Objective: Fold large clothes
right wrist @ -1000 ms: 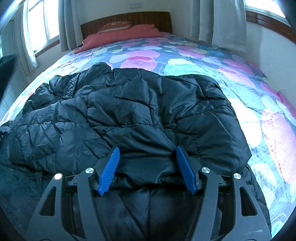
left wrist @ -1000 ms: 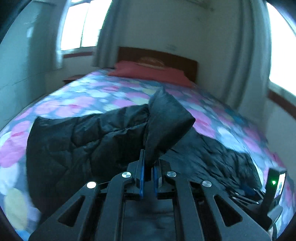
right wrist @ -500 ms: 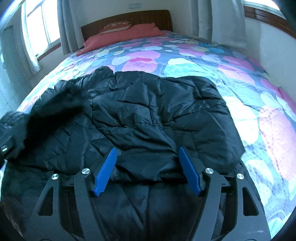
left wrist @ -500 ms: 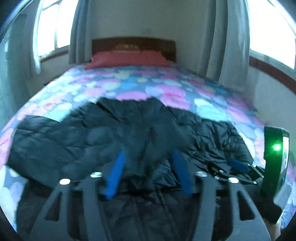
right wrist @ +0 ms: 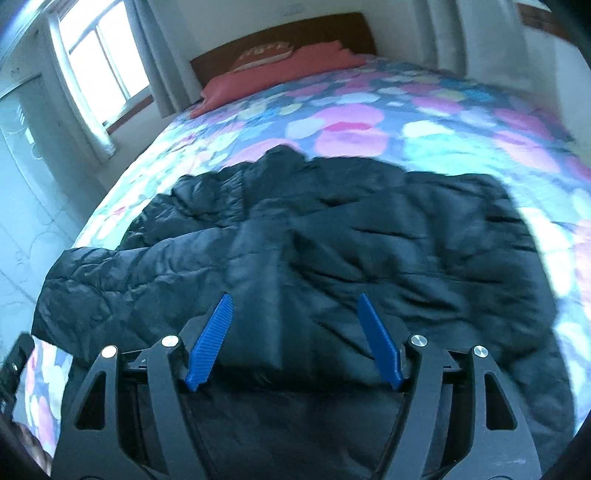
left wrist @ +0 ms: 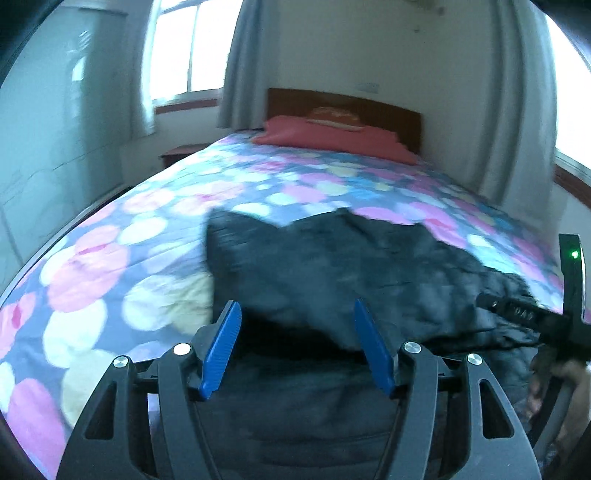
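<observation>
Black quilted jacket [right wrist: 332, 251] lies rumpled and folded over on the floral bedspread [right wrist: 351, 122], both tools spread apart, empty.

Each view is taken from just behind a tool, low over the near end of the bed, and is aimed forward along the blue fingers toward the headboard [left wrist: 343, 107]. In the left wrist view, the left tool [left wrist: 297, 343] is seen close below the lens, with the black jacket [left wrist: 351, 266] directly ahead of it. In the right wrist view, the right tool [right wrist: 293, 339] is framed likewise, the jacket [right wrist: 332, 240] lying ahead. The jacket, the floral bedspread [right wrist: 351, 122], the red pillow [right wrist: 280, 70] and headboard [right wrist: 280, 33] are shared by both views.
</observation>
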The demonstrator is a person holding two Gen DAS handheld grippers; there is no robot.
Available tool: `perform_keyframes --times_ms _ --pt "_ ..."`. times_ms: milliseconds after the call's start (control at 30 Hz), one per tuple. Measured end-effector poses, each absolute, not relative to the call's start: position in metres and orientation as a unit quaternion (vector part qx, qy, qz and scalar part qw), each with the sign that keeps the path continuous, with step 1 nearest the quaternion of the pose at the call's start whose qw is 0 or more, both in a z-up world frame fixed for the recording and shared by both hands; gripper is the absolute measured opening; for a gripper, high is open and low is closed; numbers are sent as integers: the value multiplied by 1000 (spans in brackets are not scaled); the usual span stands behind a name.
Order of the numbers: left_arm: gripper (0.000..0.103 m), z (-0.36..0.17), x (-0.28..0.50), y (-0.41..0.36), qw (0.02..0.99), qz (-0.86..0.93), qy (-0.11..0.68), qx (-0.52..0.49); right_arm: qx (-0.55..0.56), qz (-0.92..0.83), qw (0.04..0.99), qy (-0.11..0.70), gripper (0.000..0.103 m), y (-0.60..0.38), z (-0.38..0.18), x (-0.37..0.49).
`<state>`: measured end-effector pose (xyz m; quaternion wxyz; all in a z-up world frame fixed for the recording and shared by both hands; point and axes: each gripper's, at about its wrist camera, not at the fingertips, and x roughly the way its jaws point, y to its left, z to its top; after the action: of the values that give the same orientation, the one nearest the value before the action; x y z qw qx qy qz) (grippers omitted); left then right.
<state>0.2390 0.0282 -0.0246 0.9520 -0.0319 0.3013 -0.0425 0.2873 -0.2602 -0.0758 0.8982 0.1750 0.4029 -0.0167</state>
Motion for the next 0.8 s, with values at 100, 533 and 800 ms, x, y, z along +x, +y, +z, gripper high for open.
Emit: perform_keyframes --times_ms 100,533,800 --pt "63 -34 240 50 950 -24 308 -39 186 6 883 432 47 -250 -91 304" --pt "63 -44 260 62 949 -25 313 -27 151 -81 899 403 13 -321 -76 285" --pt "63 -58 292 42 939 -35 342 -16 135 -88 890 427 31 -328 -88 288"
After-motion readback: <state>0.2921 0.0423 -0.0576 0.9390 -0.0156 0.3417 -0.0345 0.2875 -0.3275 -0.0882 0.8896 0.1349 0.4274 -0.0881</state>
